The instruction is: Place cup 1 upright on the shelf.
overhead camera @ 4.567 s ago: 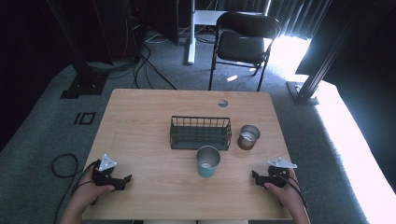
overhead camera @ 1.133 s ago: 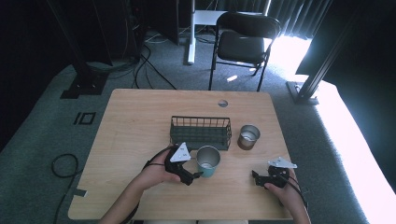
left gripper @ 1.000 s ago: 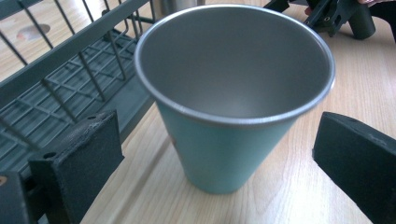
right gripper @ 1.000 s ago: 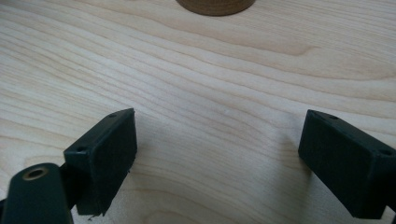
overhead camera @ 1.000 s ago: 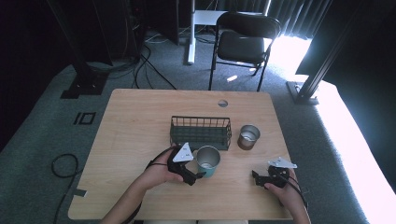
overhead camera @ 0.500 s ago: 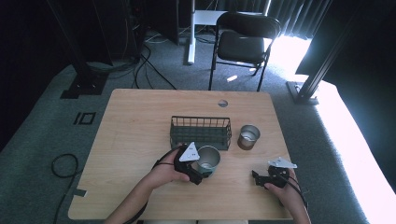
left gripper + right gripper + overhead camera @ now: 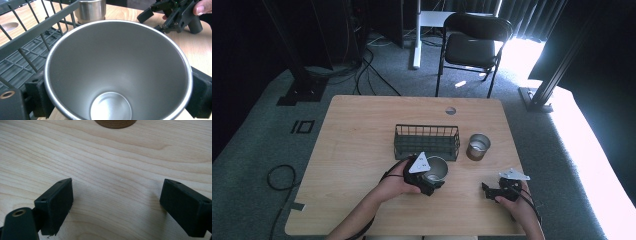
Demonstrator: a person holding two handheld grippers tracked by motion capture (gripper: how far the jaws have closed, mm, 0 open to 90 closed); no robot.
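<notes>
The left gripper (image 7: pixel 428 181) has its jaws either side of the cup (image 7: pixel 435 169), which stands just before the basket (image 7: pixel 427 141); probably clamped, so the grasp is in hand. Next, a lift into the basket. The right gripper (image 7: pixel 497 191) rests spread on the table (image 7: pixel 357 150).

A dark wire basket (image 7: pixel 426 141) and a small metal can (image 7: pixel 477 147) stand on the wooden table (image 7: pixel 352 145).

Wooden table (image 7: pixel 357 150) bears wire basket (image 7: pixel 427 141), two cups (image 7: pixel 478 146).
</notes>
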